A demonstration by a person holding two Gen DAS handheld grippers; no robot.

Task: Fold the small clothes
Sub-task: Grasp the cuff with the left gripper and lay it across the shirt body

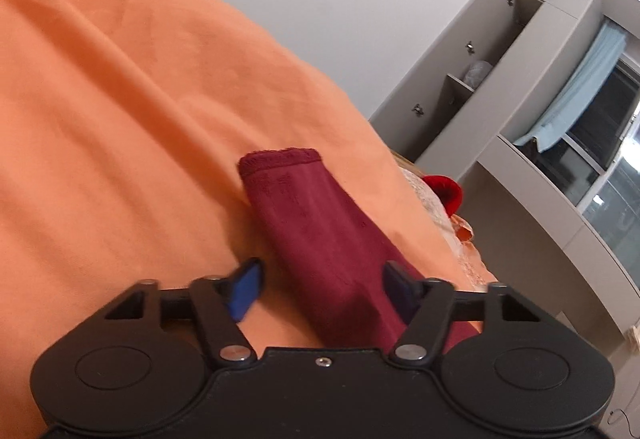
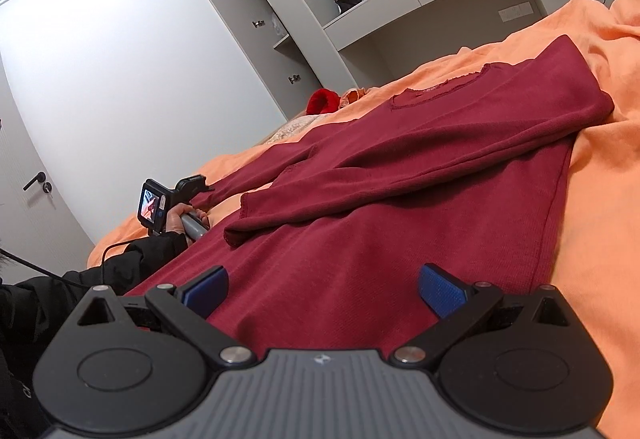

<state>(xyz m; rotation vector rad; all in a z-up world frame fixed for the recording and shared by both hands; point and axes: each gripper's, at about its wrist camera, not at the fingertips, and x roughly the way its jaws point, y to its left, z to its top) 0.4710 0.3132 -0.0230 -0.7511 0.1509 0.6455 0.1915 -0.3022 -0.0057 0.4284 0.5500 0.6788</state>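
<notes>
Spread flat across the orange bedsheet for folding, dark red top: left gripper straddling, not yet pinching, its left sleeve; right sleeve already folded across; right gripper spread above hem.

Left claw stands half-spread, rolled sideways; right claw gapes wide, pointing slightly downward.

Even indoor light, soft blur (left view), fisheye-bent edges.
</notes>
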